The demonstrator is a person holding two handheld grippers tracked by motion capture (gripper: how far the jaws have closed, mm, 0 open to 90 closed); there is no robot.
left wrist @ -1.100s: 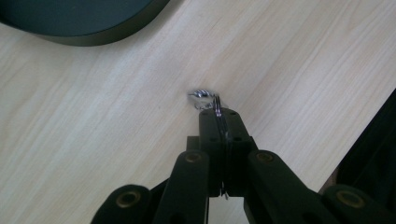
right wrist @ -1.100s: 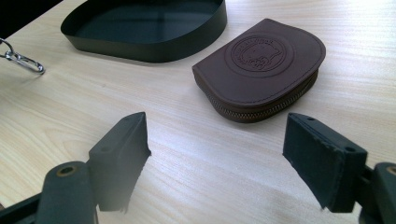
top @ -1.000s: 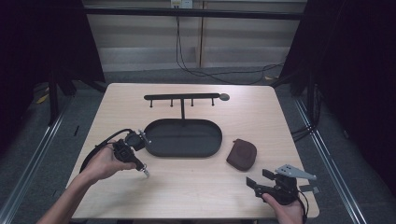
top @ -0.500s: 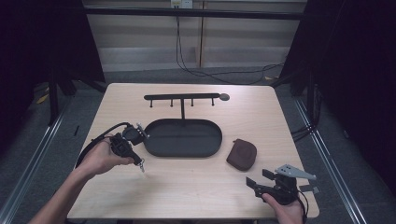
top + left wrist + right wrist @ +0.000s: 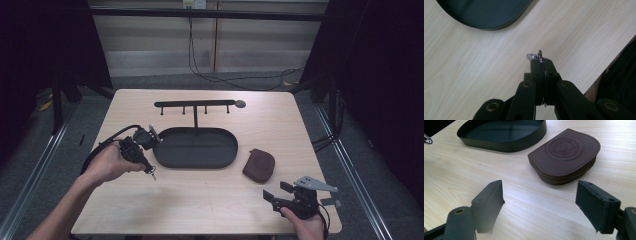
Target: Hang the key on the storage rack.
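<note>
Pinching a thin metal key ring point(image 5: 540, 56), left gripper point(image 5: 541, 65) fingers closed — right gripper point(image 5: 540, 202) fingers wide open.

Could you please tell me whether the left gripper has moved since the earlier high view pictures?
Yes. The left gripper, shut on a key ring, has shifted slightly left, away from the black oval tray beside it.

worktop: pale wood point(image 5: 215, 200), square with rounded corners
floor: grey point(image 5: 60, 165), metal rails point(image 5: 40, 165) on both sides
back wall: light panels point(image 5: 150, 45), black cables point(image 5: 210, 70) hanging down
sides: dark curtains point(image 5: 390, 75)
light: dim, even
</note>
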